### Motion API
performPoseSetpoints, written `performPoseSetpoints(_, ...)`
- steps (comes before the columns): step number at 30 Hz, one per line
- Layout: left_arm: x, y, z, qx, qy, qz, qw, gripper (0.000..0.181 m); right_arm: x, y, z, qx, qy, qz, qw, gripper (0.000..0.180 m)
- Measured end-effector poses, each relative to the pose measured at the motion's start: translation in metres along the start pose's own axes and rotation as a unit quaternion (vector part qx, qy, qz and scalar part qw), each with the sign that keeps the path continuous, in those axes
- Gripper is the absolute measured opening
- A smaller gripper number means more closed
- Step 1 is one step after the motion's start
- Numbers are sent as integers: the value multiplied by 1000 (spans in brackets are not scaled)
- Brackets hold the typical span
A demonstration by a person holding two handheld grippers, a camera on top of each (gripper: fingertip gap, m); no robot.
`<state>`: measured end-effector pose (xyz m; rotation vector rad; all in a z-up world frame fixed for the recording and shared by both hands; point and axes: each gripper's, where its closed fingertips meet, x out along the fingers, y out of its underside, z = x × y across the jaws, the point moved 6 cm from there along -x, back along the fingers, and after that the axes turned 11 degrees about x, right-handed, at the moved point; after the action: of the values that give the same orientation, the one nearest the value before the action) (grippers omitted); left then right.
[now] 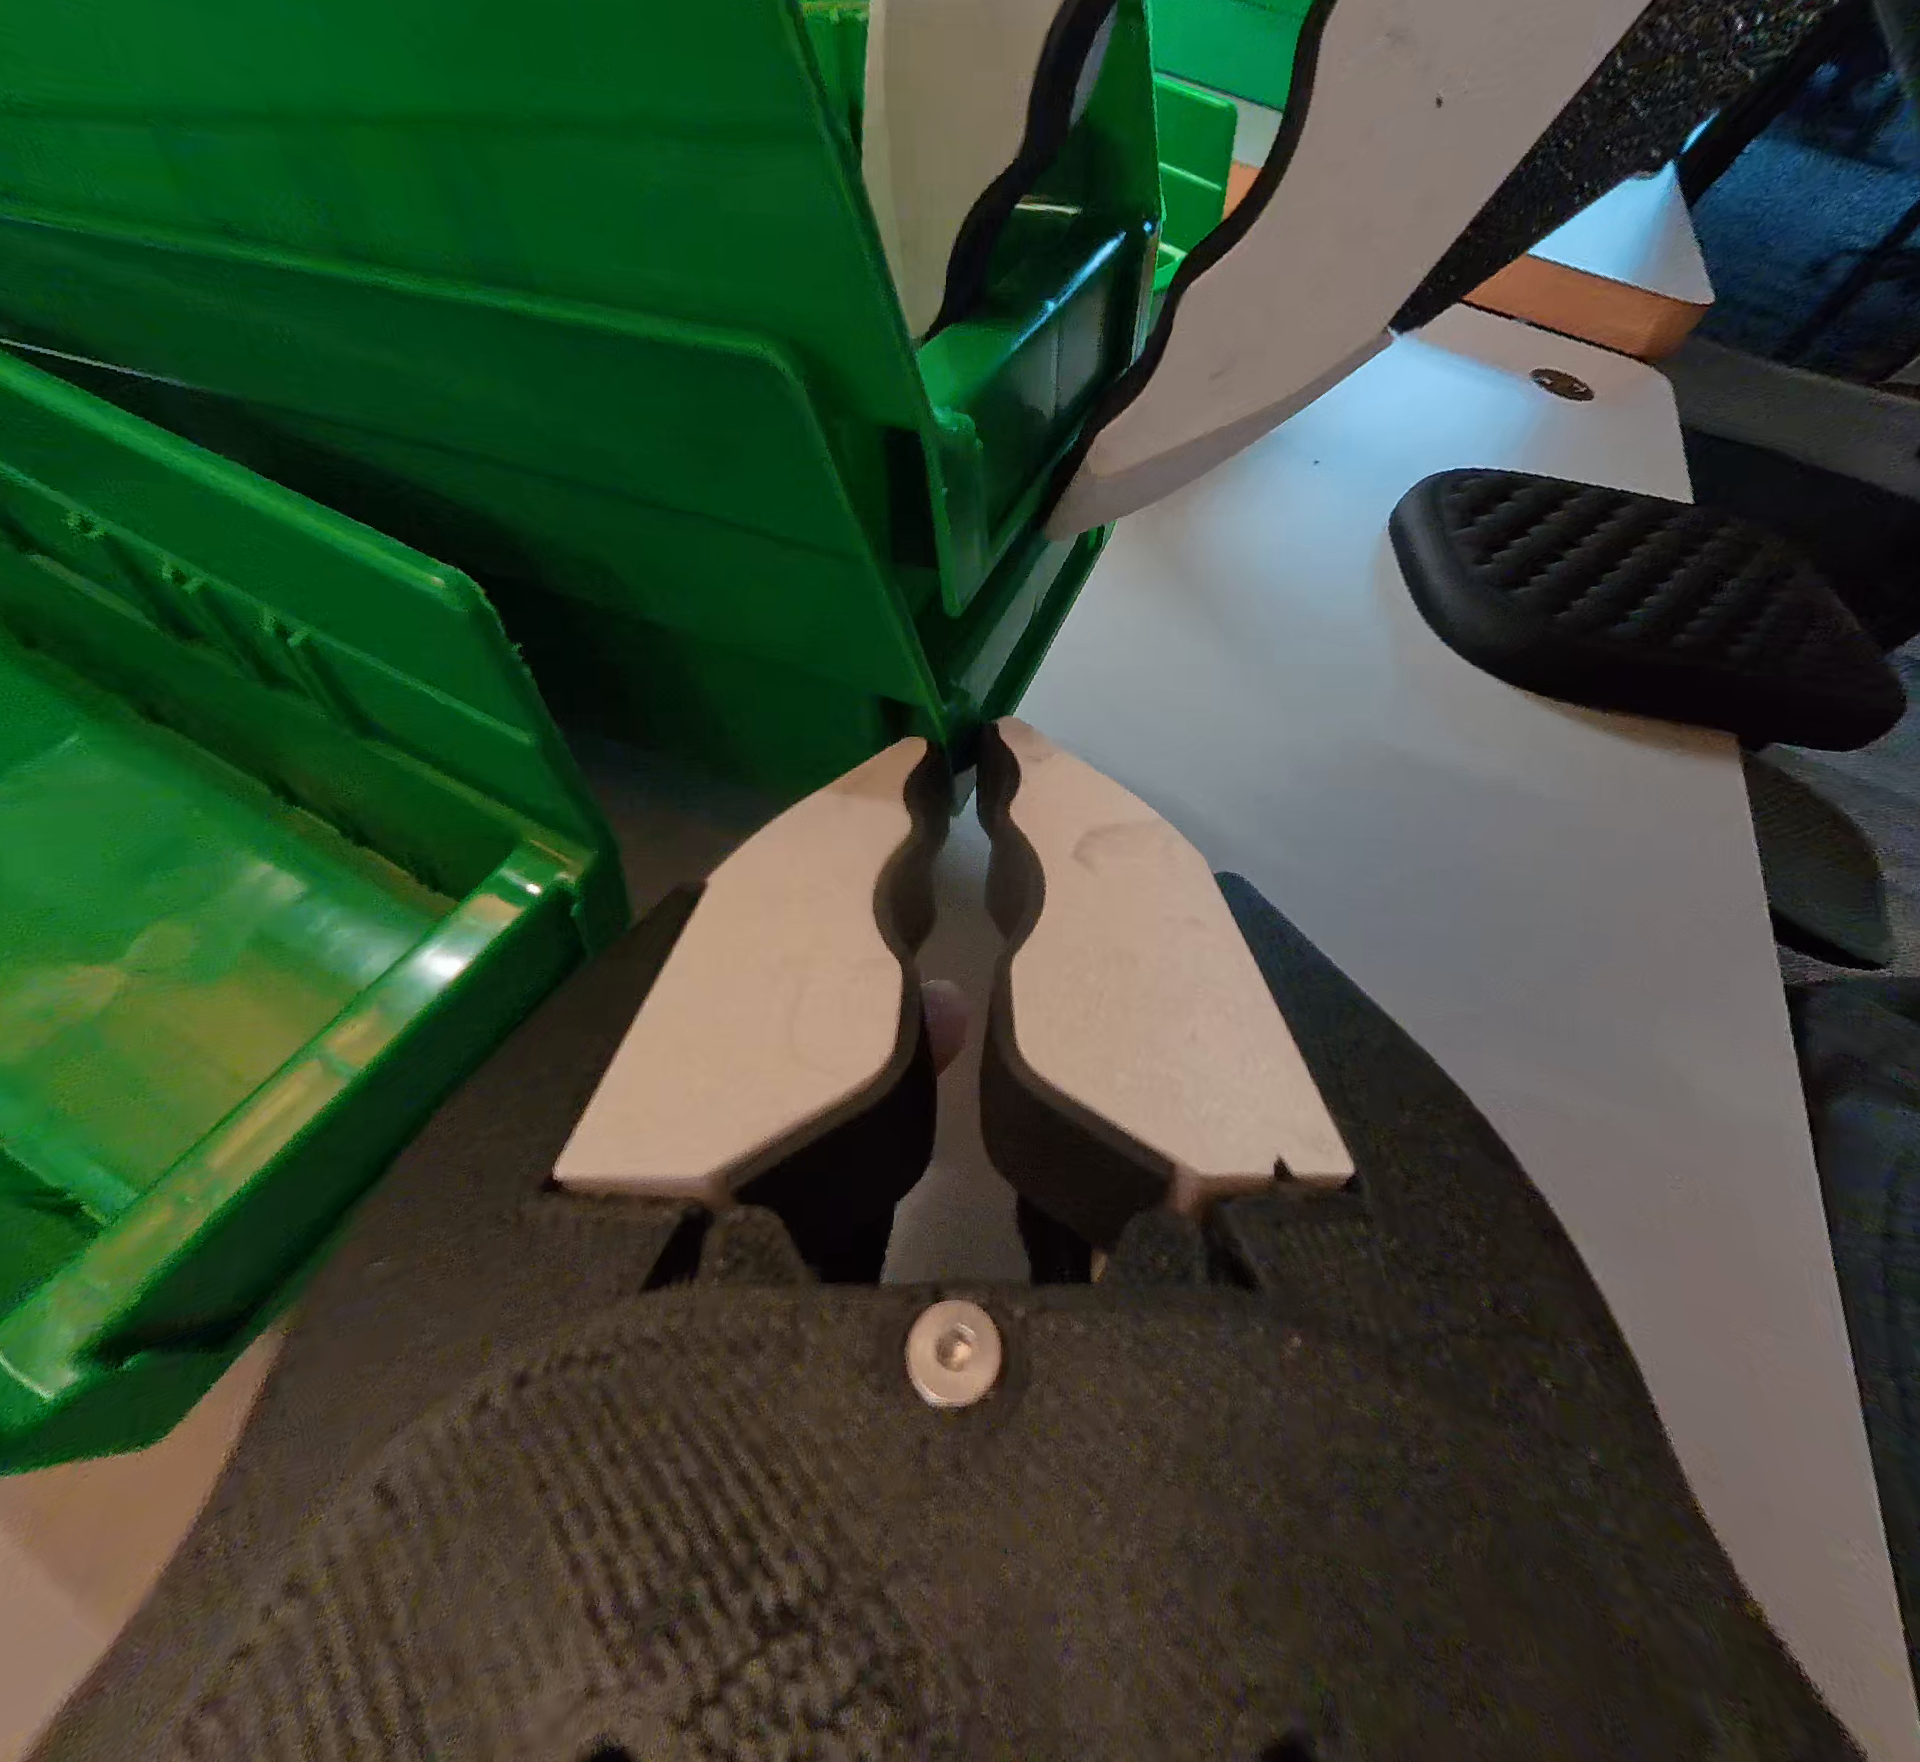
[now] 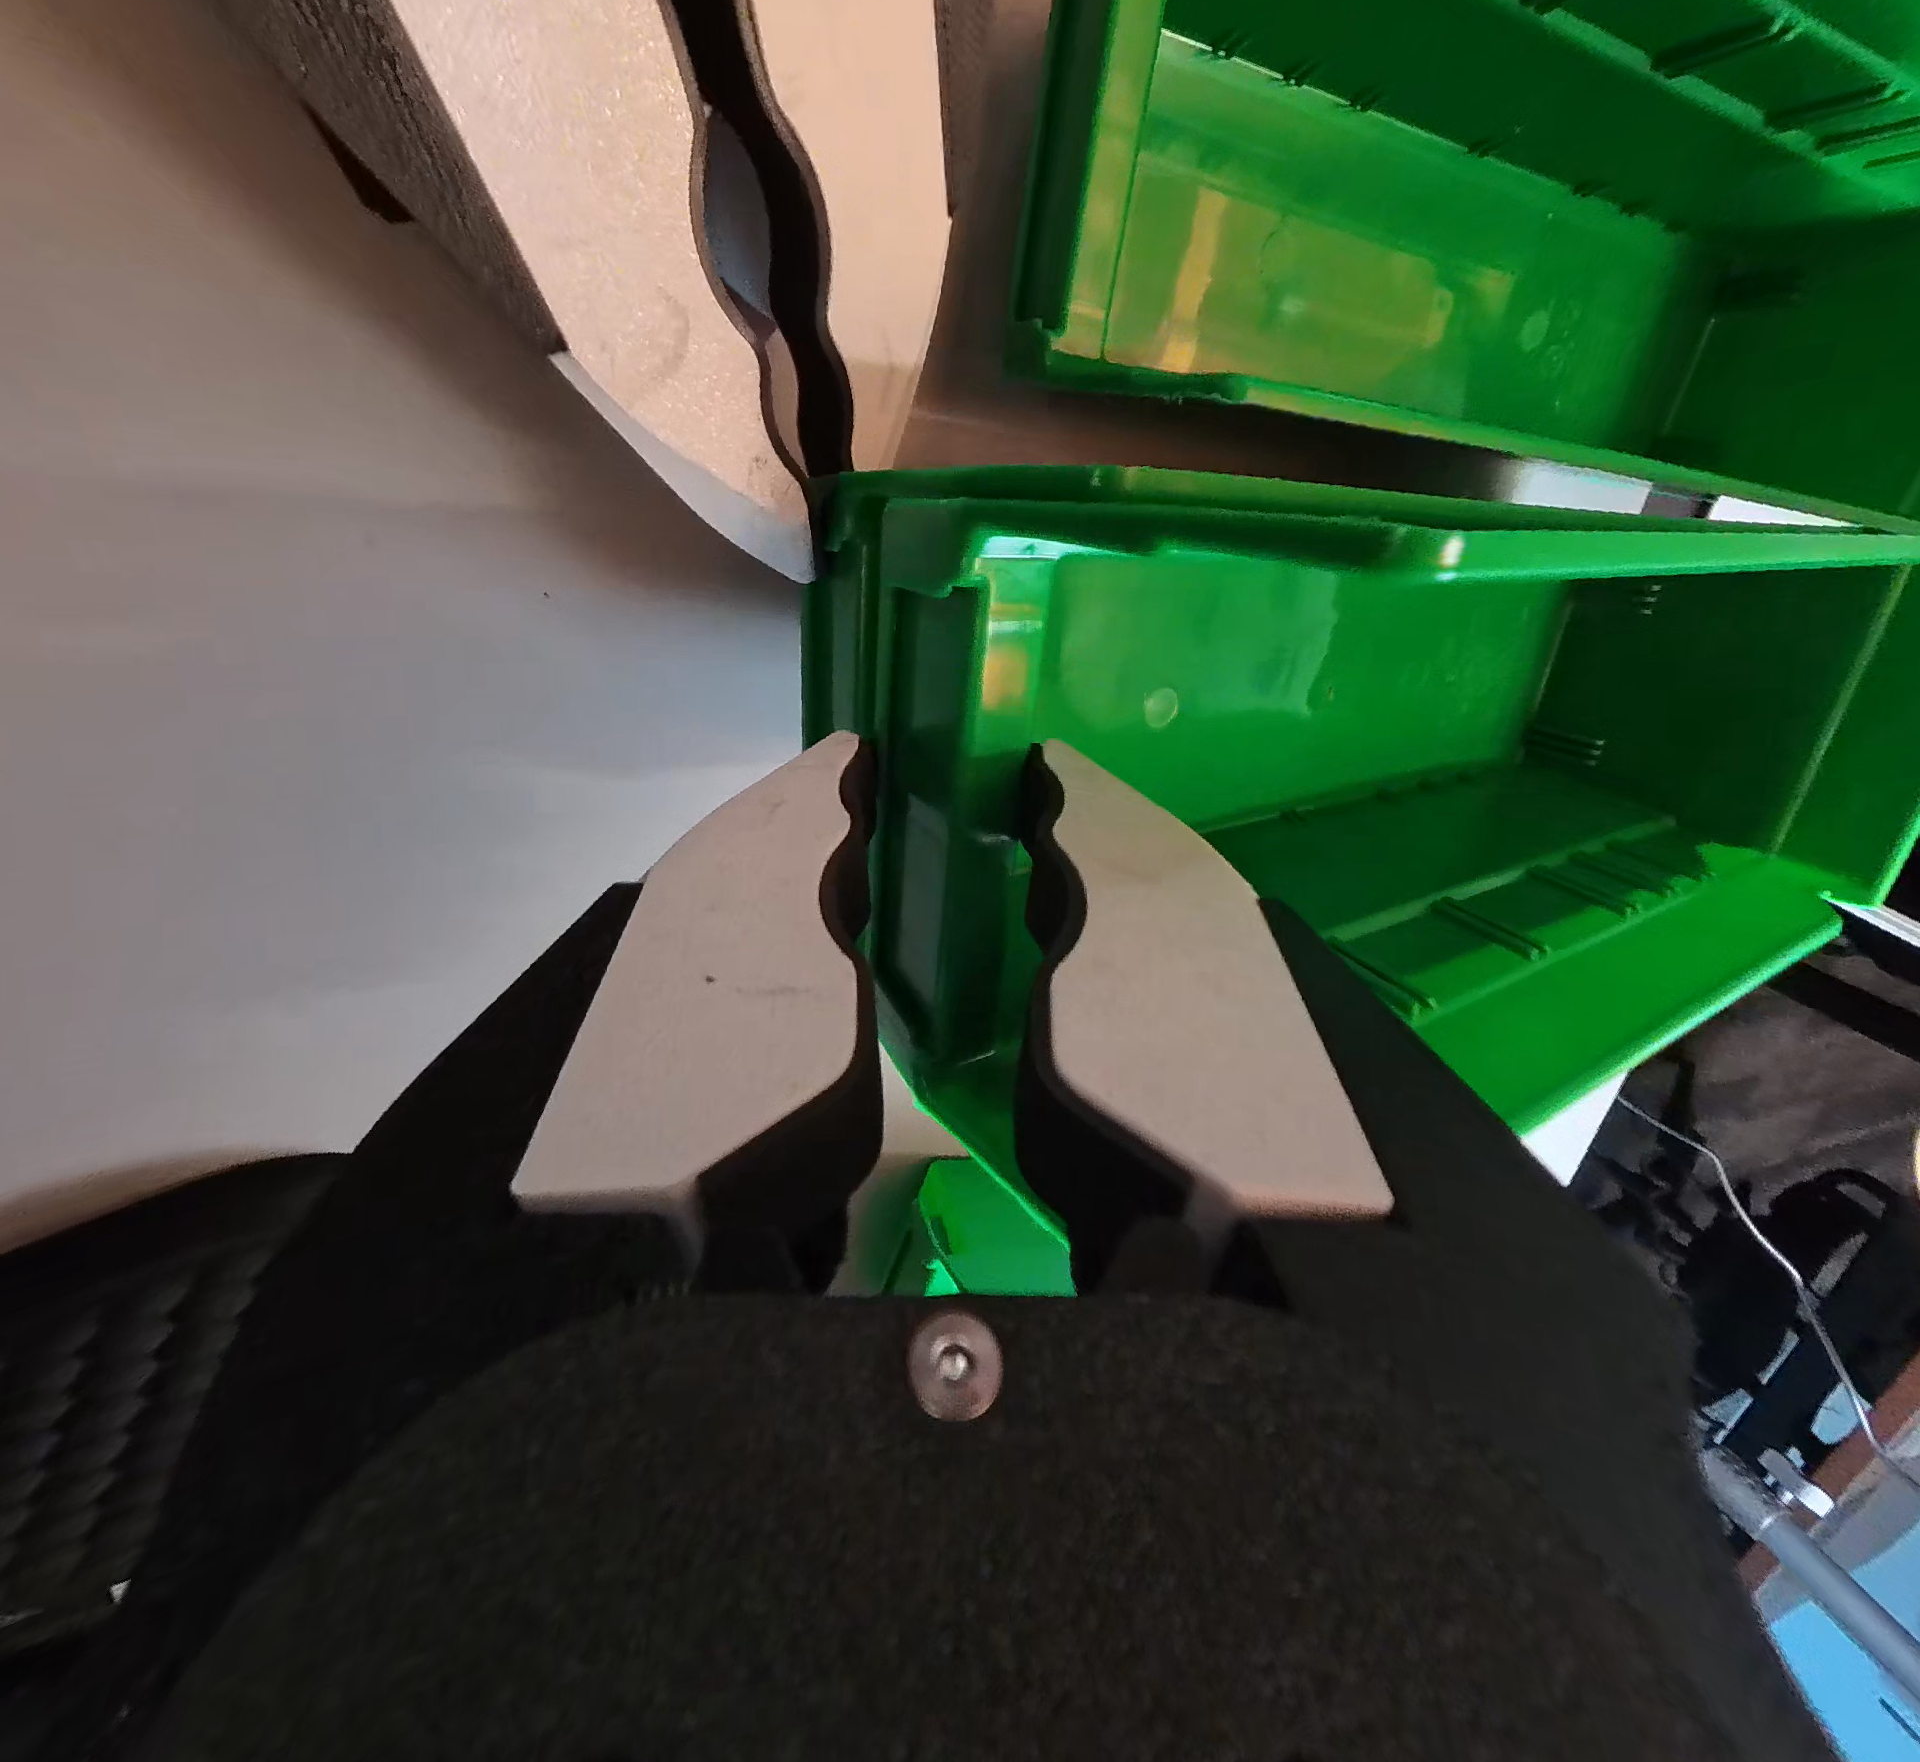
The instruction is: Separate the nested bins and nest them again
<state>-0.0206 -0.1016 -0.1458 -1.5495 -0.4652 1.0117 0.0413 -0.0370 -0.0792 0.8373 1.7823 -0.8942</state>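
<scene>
Two green bins sit one inside the other on the white table [image 1: 1351, 881], and a third bin [image 2: 1455, 154] lies apart, just beside them. The inner bin [image 2: 1299, 673] is in the outer bin [image 2: 847, 528], and their front ends point to the grippers, so the long axis of the pair runs away from the right gripper [image 2: 945, 762] into the picture.

The right gripper is closed on the front lip of the inner bin: one finger is outside the lip and one inside. The left gripper [image 1: 964, 744] comes from the other side. Its jaws are almost together and pinch a thin green edge at the lower front corner of the nested pair, which I take for the wall of the outer bin, though the view is too close to be sure. In the right wrist view the tips of the left gripper touch the top corner of the outer rim.

The coming move depends on this: both grippers are at the same front end, each on a different bin, so I judge that pulling them apart along the long axis or upward will free the inner bin. The grip of the left gripper is very narrow and could slip.

The table is smooth and bare in front of the bins, with free room on the right gripper's side. A black padded armrest [image 1: 1642, 600] stands near the table edge, and beyond it the room is dark with cables and equipment, which I cannot tell clearly.
</scene>
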Motion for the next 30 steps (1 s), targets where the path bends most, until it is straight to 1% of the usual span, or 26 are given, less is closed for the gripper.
performPoseSetpoints(10, 4, -1, -2, -6, 16, 0, 1000, 5, -1, 7, 1, -16, -3, -17, 1000, 27)
performPoseSetpoints(15, 4, 4, 0, 10, 19, 21, 1000, 5, 5, 7, 7, -20, 26, -24, 999, 27)
performPoseSetpoints(18, 3, 9, 2, 23, 9, 48, 999, 6, -10, 3, 8, -12, 13, -71, 997, 23)
performPoseSetpoints(20, 3, 16, 2, 21, 14, 64, 998, 6, -29, -1, 2, 12, -24, -110, 994, 26)
performPoseSetpoints(22, 3, 18, 1, 28, 18, 73, 997, 6, -44, -4, -26, 37, 2, -142, 989, 30)
performPoseSetpoints(24, 3, 17, -1, 40, 14, 74, 996, 6, -46, -2, -68, 62, 54, -139, 987, 34)
performPoseSetpoints(26, 3, 17, -2, 45, 14, 76, 996, 6, -35, 2, -116, 85, 108, -125, 983, 37)
performPoseSetpoints(28, 2, 20, -2, 46, 17, 81, 996, 6, -16, 8, -163, 99, 156, -97, 978, 38)
performPoseSetpoints(30, 0, 22, -1, 47, 21, 85, 995, 6, 9, 10, -198, 116, 150, -87, 978, 37)
